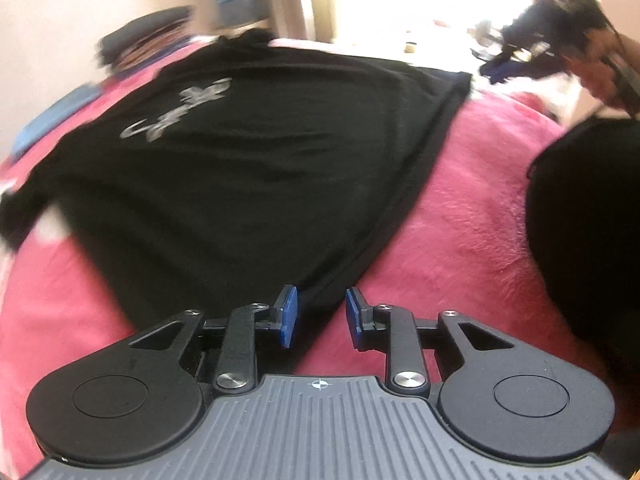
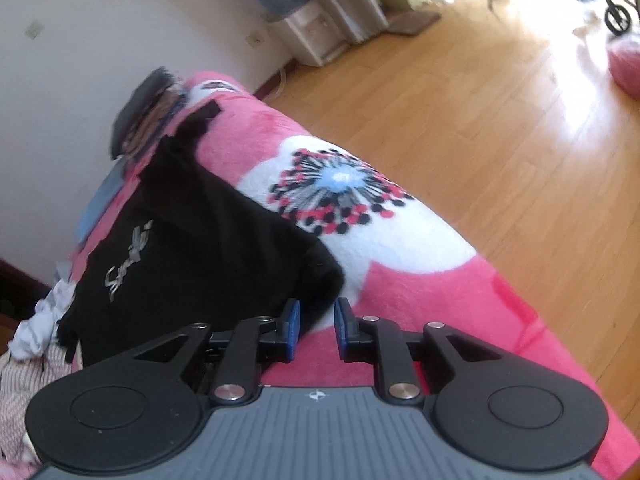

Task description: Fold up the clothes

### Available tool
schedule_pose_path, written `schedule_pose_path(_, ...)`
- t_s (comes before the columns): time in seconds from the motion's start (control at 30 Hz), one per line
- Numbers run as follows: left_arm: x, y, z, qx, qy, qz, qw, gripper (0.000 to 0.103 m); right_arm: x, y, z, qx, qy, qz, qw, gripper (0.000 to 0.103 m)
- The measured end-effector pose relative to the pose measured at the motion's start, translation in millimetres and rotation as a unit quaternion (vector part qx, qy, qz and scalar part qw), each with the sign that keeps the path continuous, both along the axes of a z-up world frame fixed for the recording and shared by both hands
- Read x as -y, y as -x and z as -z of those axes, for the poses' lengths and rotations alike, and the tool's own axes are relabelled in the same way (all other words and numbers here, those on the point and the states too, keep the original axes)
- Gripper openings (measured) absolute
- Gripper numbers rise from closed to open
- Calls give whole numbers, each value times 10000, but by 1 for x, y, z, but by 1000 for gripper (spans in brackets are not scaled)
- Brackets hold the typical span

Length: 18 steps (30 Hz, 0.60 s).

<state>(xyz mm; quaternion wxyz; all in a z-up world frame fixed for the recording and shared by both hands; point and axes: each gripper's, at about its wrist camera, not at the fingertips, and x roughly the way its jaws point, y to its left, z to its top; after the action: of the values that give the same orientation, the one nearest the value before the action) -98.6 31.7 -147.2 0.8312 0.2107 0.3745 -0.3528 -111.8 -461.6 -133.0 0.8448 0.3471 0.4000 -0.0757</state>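
The left gripper [image 1: 321, 317] pointed steeply downward, its jaws parted by a clear gap, the blue pads [image 1: 289, 316] facing each other with nothing pressed between them. The right gripper [image 2: 317, 329] was likewise tilted down, its jaws a little apart and gripping nothing, its blue pads [image 2: 294, 330] clear of any contact. In the left wrist view the right gripper appeared blurred at the upper right, carried by a hand [image 1: 604, 68].
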Motion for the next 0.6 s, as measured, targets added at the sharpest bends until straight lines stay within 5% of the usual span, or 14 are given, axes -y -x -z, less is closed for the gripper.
schedule_pose_path(0.27,-43,9,0,-76,-182,-931,9955,26,-49,-14,-29,443,258,-888,9947,20)
schedule_pose_path(0.6,-26,14,19,457,-688,-492,9954,25,-143,-39,-38,664,388,-2159,9734,20)
